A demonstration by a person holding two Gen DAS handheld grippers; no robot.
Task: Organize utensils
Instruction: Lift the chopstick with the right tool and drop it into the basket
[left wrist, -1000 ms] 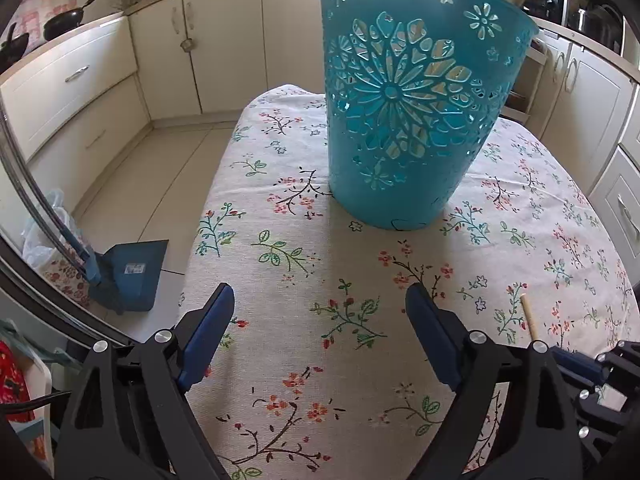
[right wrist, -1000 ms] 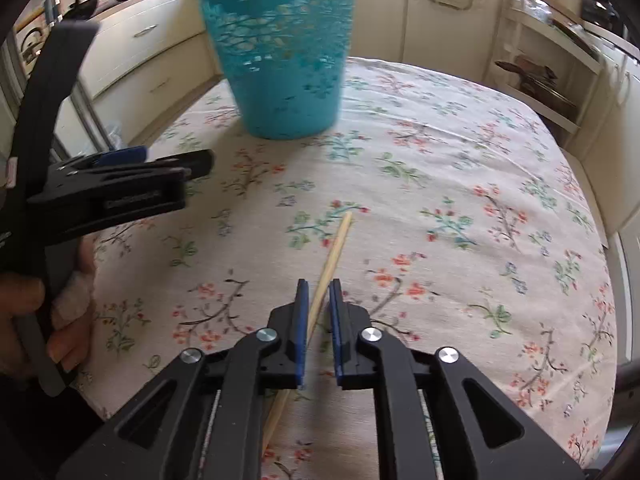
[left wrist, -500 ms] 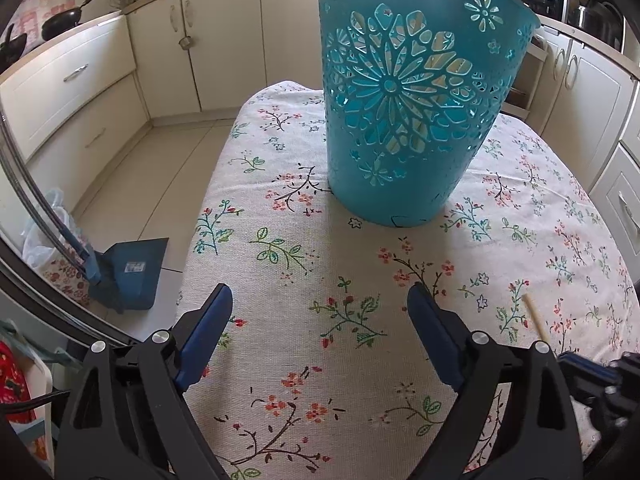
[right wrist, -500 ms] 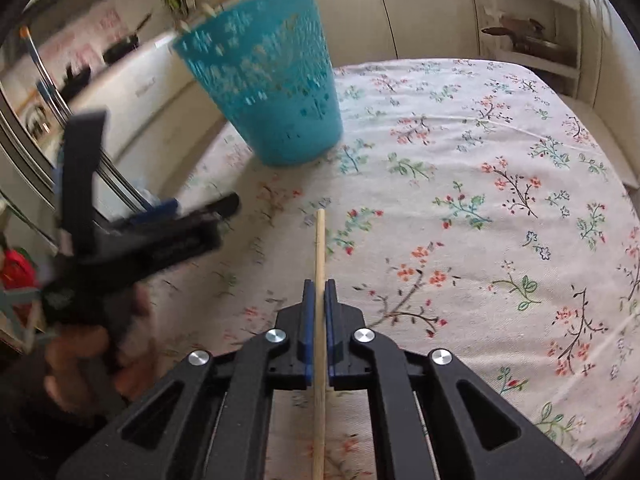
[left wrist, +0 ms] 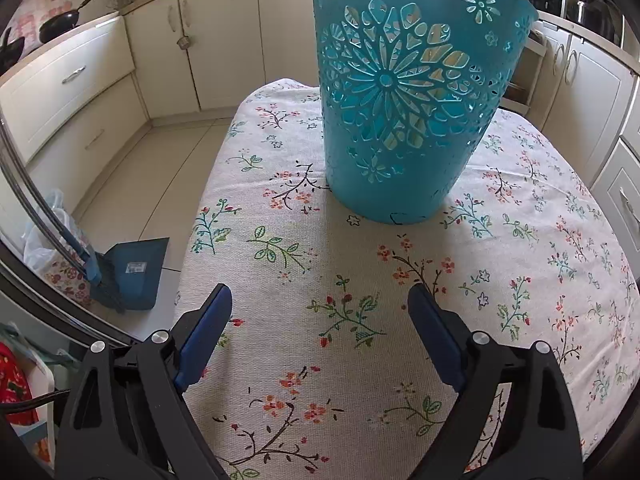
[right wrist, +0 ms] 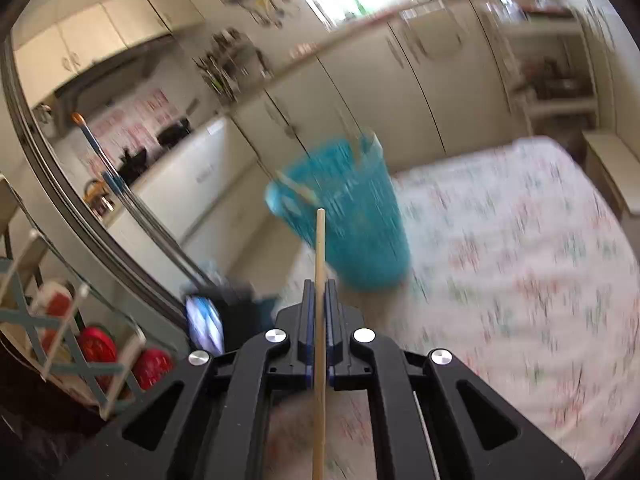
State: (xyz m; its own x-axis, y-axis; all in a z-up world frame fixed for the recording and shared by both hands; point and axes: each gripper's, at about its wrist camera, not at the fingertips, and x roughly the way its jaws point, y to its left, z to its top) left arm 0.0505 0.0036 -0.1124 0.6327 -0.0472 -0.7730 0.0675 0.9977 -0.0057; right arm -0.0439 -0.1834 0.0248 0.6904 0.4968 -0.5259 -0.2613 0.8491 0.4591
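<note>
The right claw [right wrist: 319,292] is pinched tight on a thin wooden stick [right wrist: 319,320], its blue pads [right wrist: 308,320] pressed against either side of the shaft. The stick runs straight along the line of the fingers, its far tip poking out ahead and lying, from this angle, against the near wall of the turquoise basket [right wrist: 352,224]. That view is smeared with motion, so finer detail of the basket and of the floral cloth [right wrist: 520,260] covering the counter is hard to make out. The left claw [left wrist: 320,304] is spread wide with nothing between its fingers, poised low over the cloth well short of the basket [left wrist: 404,96]. Seen from there the basket stands upright on the counter, a tall tapered bin with a large cut-out flower pattern on its wall. Beyond the basket runs a row of cream cabinets [left wrist: 216,36] with a dark frying pan [left wrist: 60,28] on the worktop to its left. On the floor left of the basket, past the counter's edge, a blue dustpan [left wrist: 136,272] leans beside a handle.
</note>
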